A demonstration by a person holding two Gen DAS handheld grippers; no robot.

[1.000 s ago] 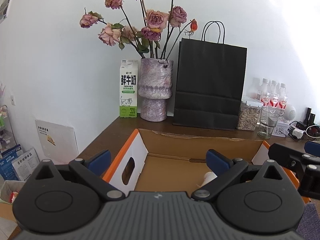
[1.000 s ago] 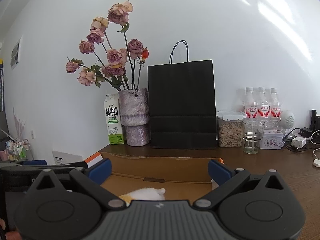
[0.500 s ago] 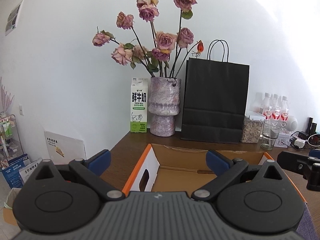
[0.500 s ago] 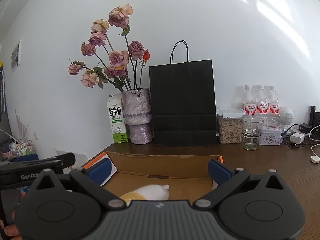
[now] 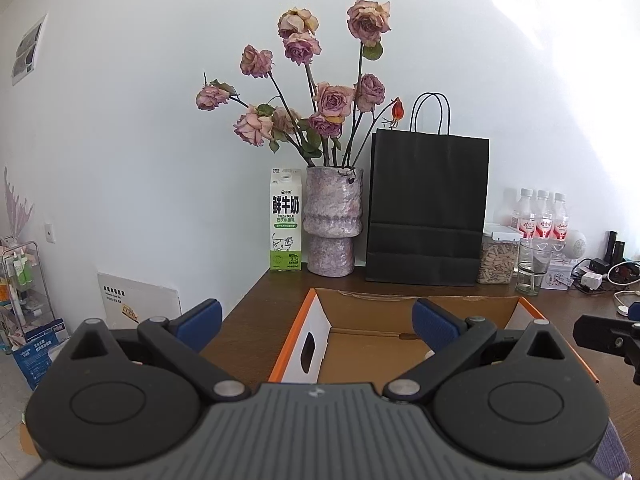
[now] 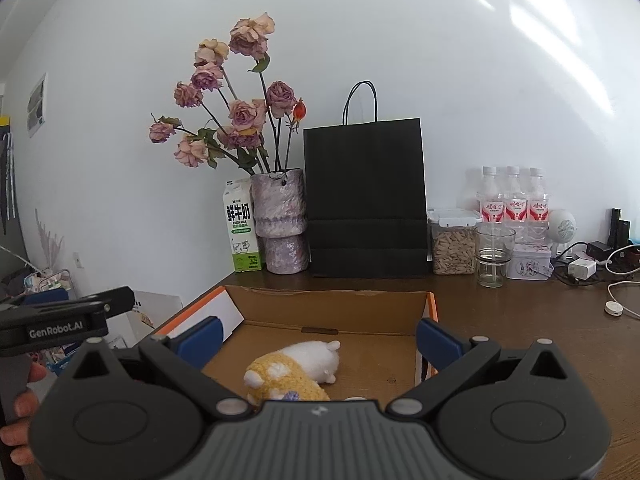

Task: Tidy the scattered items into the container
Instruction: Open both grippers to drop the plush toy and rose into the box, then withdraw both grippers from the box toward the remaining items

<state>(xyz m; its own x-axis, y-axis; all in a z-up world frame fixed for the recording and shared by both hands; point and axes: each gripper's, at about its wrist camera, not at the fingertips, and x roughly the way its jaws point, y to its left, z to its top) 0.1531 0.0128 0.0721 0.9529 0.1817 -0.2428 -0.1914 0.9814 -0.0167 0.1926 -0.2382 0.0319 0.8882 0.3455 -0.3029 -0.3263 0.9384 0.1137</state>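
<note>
**Right wrist view: plush toy lay in the box, both tongs empty**

Right wrist showed the right gripper point(image 6: 318, 334) spread wide, holding nothing, above the cardboard box point(image 6: 332, 306). A yellow-and-white plush toy point(image 6: 298, 368) lay on the box floor between the blue pads point(image 6: 438, 344). Left wrist showed the left gripper point(image 5: 316, 320) likewise gaping and empty, near the box's orange-edged left wall. Farther back on the wooden table point(image 6: 520, 320) stood a milk carton point(image 6: 240, 232), a vase of dried roses point(image 6: 280, 224), a black paper bag point(image 6: 366, 200) and a glass point(image 6: 494, 256).
</note>
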